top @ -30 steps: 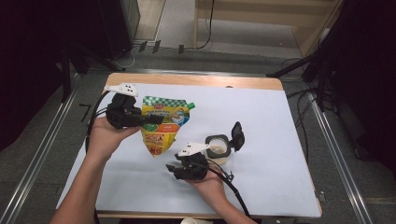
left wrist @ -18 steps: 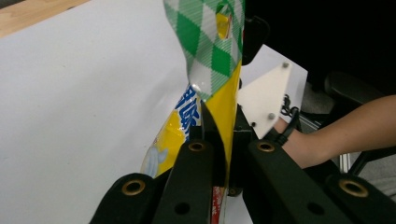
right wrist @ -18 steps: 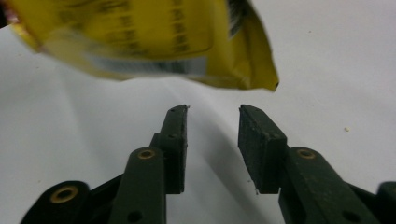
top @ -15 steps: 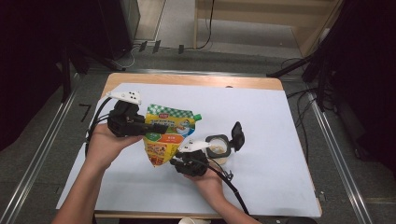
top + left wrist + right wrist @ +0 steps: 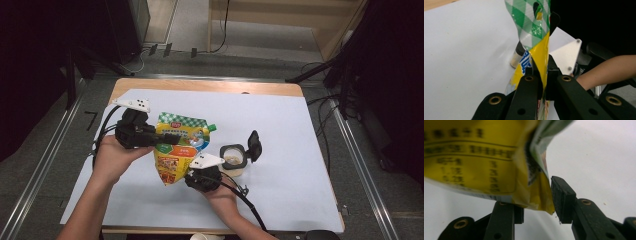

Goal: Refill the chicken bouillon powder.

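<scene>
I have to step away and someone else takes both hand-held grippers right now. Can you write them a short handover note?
Left hand-held gripper: shut on the yellow and green spouted pouch, clamped on its upper part and holding it up over the table.
Right hand-held gripper: its jaws have just been closing, then eased a little; the pouch's bottom corner sits between them, the right pad touching it, but a firm grip is not clear.
Small open jar: on the table just right of the pouch, flip lid up, some pale contents inside.
Done: pouch lifted, jar opened.
Left: probably secure the bottom corner, then bring the spout to the jar.
</scene>
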`<state>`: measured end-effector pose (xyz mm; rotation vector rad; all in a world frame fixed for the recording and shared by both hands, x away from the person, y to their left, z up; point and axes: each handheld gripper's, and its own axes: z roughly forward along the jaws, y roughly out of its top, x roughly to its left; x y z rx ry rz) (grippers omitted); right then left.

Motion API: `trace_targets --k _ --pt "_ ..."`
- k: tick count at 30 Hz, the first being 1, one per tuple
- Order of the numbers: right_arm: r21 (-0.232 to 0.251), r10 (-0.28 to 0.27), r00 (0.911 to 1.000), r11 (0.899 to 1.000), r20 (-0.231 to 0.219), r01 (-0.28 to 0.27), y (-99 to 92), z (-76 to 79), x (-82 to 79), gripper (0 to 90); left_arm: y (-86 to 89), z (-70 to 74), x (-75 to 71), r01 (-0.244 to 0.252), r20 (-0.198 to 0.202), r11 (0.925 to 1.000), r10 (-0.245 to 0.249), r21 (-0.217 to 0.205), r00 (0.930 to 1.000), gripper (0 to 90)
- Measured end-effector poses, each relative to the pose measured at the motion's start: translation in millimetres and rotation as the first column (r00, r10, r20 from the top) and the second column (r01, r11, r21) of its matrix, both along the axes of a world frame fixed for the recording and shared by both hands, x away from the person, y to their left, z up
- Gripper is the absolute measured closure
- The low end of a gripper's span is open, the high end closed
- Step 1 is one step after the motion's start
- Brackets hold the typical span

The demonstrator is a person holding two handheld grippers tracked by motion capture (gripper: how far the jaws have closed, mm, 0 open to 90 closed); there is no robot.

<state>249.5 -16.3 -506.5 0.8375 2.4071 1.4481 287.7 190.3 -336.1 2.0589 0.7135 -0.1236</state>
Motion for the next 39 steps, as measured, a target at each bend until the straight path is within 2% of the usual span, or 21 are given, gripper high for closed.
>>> trace_targets --k 6,10,14,20,22,26,39 --pt "-0.02 0.035 0.9987 0.999 0.037 -0.034 4.6 4.0 -7.6 63.4 -7.8 -1.8 -1.0 -0.028 0.027 0.9993 0.028 0.023 0.9992 89.8" --pt "-0.043 0.068 0.9946 0.997 0.078 -0.065 9.0 7.0 -16.6 63.4 -16.1 -7.1 -1.0 -0.034 0.039 0.9978 0.032 0.058 0.9987 87.7" --pt "-0.047 0.086 0.9906 0.996 0.107 -0.082 10.7 10.2 -22.4 63.1 -21.8 -11.9 -0.5 -0.027 0.039 0.9971 0.024 0.072 0.9989 85.6" --pt "-0.035 0.108 0.9877 0.994 0.113 -0.105 11.1 16.1 -28.2 61.8 -29.2 -18.1 0.1 -0.018 0.032 0.9973 0.016 0.071 0.9994 83.1" --pt "-0.034 0.124 0.9842 0.992 0.127 -0.121 12.5 18.4 -32.0 60.5 -32.7 -20.7 0.6 -0.012 0.028 0.9961 0.01 0.088 0.9996 82.4" --pt "-0.025 0.129 0.9858 0.992 0.107 -0.127 13.6 21.9 -35.6 60.3 -38.5 -23.2 -0.1 -0.009 0.037 0.9941 0.005 0.108 0.9993 80.9" --pt "-0.002 0.14 0.9876 0.99 0.071 -0.14 8.8 27.9 -38.1 59.7 -46.1 -27.9 1.8 0.011 0.027 0.9941 -0.014 0.108 0.9995 77.7"
